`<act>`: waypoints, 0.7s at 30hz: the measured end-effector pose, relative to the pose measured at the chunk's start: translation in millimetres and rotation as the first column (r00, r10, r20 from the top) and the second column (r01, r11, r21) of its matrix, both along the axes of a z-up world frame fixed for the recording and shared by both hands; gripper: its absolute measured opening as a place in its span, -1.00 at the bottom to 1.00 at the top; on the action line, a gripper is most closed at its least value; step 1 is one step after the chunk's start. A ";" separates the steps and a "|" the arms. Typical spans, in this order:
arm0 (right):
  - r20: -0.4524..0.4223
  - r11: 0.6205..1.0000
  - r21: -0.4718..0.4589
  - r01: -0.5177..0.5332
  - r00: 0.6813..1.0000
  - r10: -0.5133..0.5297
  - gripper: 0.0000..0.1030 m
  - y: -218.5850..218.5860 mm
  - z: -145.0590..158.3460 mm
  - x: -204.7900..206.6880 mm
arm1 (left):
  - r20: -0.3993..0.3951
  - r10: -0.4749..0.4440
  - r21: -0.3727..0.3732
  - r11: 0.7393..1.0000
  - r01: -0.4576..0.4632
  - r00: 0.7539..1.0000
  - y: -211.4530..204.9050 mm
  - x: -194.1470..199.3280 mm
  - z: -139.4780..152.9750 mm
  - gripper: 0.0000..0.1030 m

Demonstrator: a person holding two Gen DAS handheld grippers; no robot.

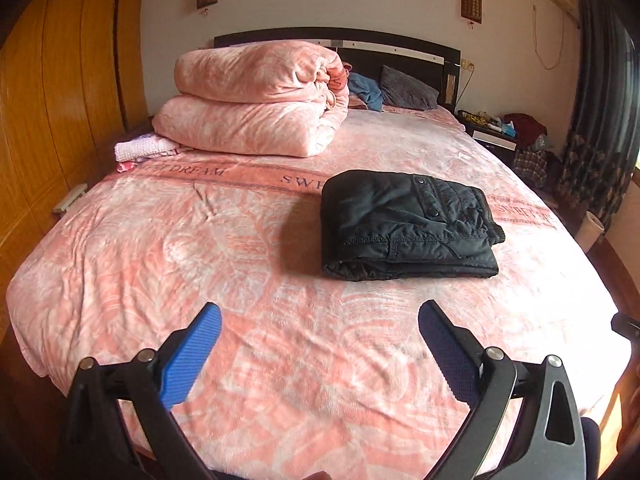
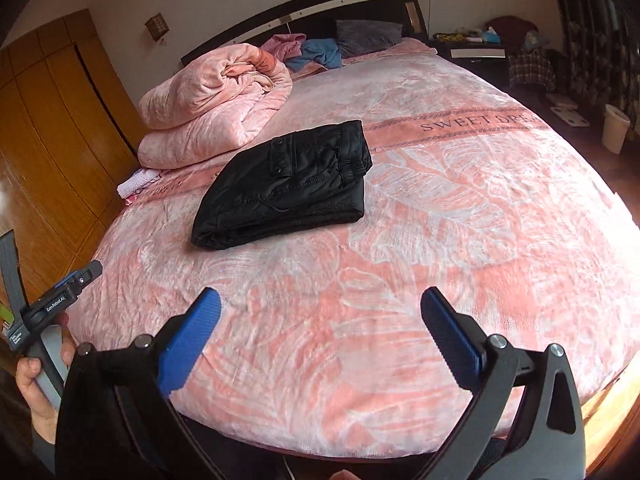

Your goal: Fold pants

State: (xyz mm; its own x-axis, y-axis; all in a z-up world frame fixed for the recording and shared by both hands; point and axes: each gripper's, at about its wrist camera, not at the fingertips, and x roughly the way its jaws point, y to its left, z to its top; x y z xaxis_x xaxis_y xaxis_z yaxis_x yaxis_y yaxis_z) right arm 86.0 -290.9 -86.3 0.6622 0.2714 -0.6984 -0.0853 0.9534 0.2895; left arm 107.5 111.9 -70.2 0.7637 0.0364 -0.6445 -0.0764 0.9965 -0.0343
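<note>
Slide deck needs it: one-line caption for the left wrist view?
Open left gripper hovers above pink bedspread, facing folded black pants; folded pink quilt behind.

A wide bed [image 1: 168, 264] covered in a pink plush floral blanket bears everything here. Near its middle lie black padded pants [image 1: 408, 226], folded into a thick rectangle. Toward the headboard sits a bulky pink fleece quilt [image 1: 256, 100], folded double, with a small white and pink cloth [image 1: 140, 148] just beside it. By the headboard lie a grey pillow [image 1: 406, 88] and a crumpled blue garment [image 1: 366, 90].
</note>
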 end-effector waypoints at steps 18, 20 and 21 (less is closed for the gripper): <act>0.230 0.985 -0.163 -0.052 0.969 0.089 0.94 48.6 99.8 -132.4 | 0.065 -0.011 0.009 1.000 0.011 0.998 -32.1 -135.8 83.0 0.93; 0.238 0.983 -0.174 -0.059 0.966 0.100 0.94 53.0 109.3 -141.8 | 0.071 -0.017 0.010 1.000 0.016 0.997 -35.3 -145.6 88.3 0.93; 0.241 0.982 -0.174 -0.069 0.964 0.111 0.95 54.4 113.7 -146.2 | 0.077 -0.018 0.006 1.000 0.018 0.997 -35.5 -149.1 90.9 0.93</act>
